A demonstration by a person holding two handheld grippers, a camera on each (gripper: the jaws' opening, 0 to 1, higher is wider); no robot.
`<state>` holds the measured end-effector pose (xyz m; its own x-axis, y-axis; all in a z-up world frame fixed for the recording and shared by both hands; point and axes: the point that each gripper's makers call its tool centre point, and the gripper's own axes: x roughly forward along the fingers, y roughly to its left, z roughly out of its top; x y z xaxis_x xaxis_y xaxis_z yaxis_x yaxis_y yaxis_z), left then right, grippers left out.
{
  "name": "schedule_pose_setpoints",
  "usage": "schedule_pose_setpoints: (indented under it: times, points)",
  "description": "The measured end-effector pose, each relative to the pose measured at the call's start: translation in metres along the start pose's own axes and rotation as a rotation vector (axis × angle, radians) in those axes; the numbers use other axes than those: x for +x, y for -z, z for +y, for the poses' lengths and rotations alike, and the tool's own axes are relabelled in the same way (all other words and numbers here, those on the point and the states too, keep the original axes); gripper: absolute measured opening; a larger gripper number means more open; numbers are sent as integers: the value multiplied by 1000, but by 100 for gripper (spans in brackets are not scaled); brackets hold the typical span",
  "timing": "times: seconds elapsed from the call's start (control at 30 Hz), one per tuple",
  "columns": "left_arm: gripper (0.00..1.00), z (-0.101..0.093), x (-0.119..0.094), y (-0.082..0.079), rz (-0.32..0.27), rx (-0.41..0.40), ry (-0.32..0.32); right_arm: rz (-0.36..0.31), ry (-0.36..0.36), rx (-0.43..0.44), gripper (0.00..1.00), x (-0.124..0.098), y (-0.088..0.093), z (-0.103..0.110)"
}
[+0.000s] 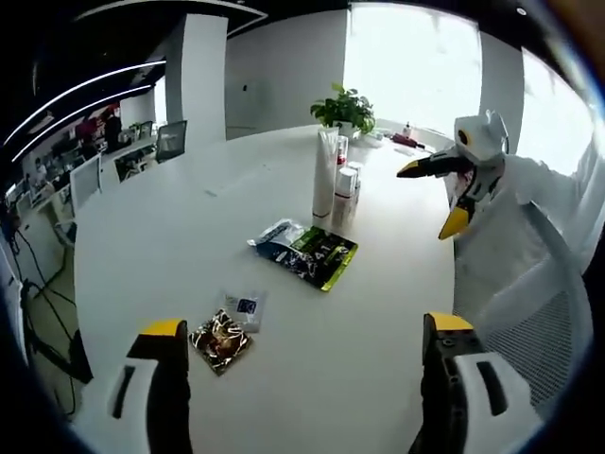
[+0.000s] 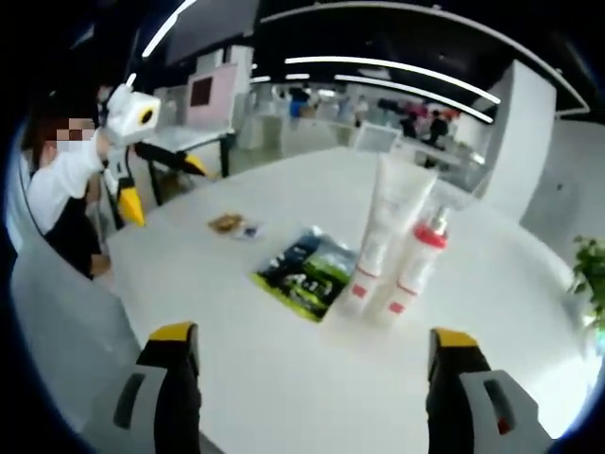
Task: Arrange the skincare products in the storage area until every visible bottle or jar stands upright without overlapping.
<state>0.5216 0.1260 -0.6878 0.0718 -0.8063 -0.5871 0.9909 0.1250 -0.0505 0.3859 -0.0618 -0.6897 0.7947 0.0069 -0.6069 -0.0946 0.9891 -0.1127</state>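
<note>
Left gripper view, left to right: own left gripper [image 1: 307, 336] low over white round worktop [image 1: 161, 246], jaws spread wide, released, nothing between. Just ahead of left jaw: small dark gold-patterned sachet [image 1: 219, 341] lying flat, clear sachet with blue print [image 1: 245, 307] touching its upper edge. Further in, near middle: dark and green flat packets [image 1: 307, 253] lying overlapped. Behind these: tall white tube [image 1: 324, 177] upright, red-capped spray bottle [image 1: 340, 156] and small white box [image 1: 347, 182] just beside it, all close together, upright. Potted plant [image 1: 344, 108] at far edge. At right: right gripper [image 1: 437, 196] held above worktop edge, yellow tips apart, empty.

Right gripper view, left to right: person at far left holding left gripper [image 2: 161, 184], tips parted, empty, off the worktop [image 2: 284, 378] edge. Two small sachets [image 2: 233, 225] flat, well apart from bottles. Green and dark packets [image 2: 304, 270] flat near centre. Just right: white tube [image 2: 381, 232] standing cap down, spray bottle [image 2: 416, 265] with red cap touching or just beside, cannot tell which. Own right gripper [image 2: 312, 345] at bottom, jaws wide, released, holding nothing. Plant leaves [image 2: 591, 270] at far right.
</note>
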Motion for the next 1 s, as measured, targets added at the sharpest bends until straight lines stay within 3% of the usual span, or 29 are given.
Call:
schedule_pose_setpoints:
  times: [0.13,0.57,1.0]
  points:
    - [99,2,-3,5,11,-60,-6,-9,7,10,99,-2,-2,-1]
    - [99,1,-23,2,-22,-74,-47,-27,9,31,100,-9,-8,1]
    - [99,-5,-24,6,-27,-88,-45,-36,-15,-7,100,-1,-20,16]
